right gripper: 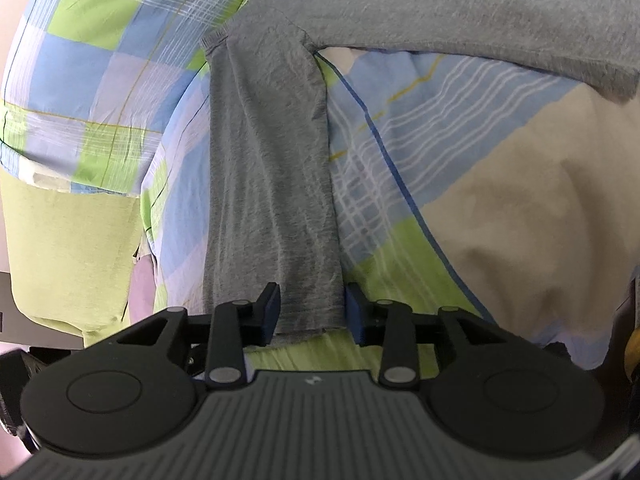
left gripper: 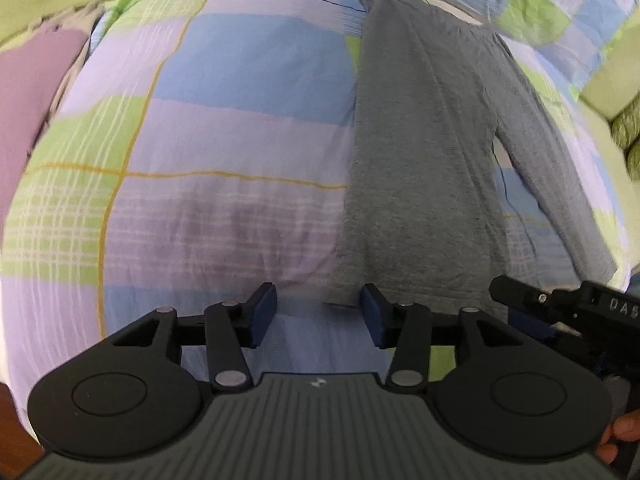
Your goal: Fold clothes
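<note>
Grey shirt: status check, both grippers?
Left gripper open at the grey shirt hem corner, nothing pinched. Right gripper open, straddling the sleeve end. Shirt flat on the plaid quilt. Nothing in the way.

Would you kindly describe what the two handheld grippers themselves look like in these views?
Both look alike. The left gripper and right gripper each have a ribbed grey body with a small white logo, two round black discs at the sides, black link arms with silver pivot pins, and dark blue pads on the fingers. Seen from the left wrist, the right gripper's black side bears white letters.
</note>
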Action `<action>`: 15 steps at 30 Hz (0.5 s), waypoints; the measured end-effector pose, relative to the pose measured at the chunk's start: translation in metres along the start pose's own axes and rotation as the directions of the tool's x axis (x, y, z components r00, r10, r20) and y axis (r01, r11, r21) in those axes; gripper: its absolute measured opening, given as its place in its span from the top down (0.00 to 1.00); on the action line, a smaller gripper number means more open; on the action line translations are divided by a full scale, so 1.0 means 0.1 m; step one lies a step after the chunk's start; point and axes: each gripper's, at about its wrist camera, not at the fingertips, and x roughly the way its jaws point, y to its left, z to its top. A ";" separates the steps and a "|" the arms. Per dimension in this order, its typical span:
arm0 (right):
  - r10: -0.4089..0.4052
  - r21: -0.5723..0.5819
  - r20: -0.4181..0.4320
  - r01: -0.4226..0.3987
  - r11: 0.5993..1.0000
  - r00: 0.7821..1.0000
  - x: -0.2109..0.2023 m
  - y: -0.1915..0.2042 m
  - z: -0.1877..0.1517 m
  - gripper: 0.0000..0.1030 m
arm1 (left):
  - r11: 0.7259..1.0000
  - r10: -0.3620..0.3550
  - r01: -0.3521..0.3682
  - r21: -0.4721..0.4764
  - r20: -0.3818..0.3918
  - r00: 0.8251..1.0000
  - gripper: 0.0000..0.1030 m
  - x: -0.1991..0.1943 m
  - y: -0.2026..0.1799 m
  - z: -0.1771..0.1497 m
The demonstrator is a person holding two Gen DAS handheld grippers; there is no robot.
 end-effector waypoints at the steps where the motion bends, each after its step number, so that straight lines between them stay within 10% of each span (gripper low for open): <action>1: -0.001 -0.004 0.000 0.001 1.000 1.000 0.01 0.00 0.00 0.69 | 1.000 -0.018 0.018 -0.006 -0.002 1.000 0.52 0.03 -0.01 0.01; 3: -0.002 -0.014 0.003 0.002 1.000 1.000 0.01 0.01 -0.01 0.69 | 1.000 -0.009 0.009 0.012 0.007 1.000 0.59 0.08 -0.05 0.03; 4: -0.002 -0.021 0.005 0.002 1.000 1.000 0.01 0.01 -0.01 0.70 | 1.000 -0.014 0.014 0.009 0.022 1.000 0.91 0.06 -0.05 0.04; 5: -0.001 -0.027 0.007 0.002 1.000 1.000 0.00 0.01 -0.01 0.81 | 1.000 -0.019 0.019 0.006 0.037 0.999 1.00 0.04 -0.05 0.05; 7: 0.002 -0.032 0.007 -0.002 0.999 1.000 -0.01 0.01 -0.01 0.99 | 1.000 -0.022 0.020 0.020 0.106 0.994 1.00 -0.10 -0.09 0.05; 13: 0.099 -0.035 0.004 -0.098 0.995 0.995 -0.22 0.14 -0.03 0.99 | 0.932 0.040 -0.188 0.311 0.427 0.903 1.00 -0.94 -0.66 -0.20; 15: 0.128 -0.052 0.000 -0.128 0.990 0.992 -0.30 0.21 -0.05 0.99 | 0.894 0.061 -0.237 0.381 0.421 0.905 1.00 -0.92 -0.79 -0.30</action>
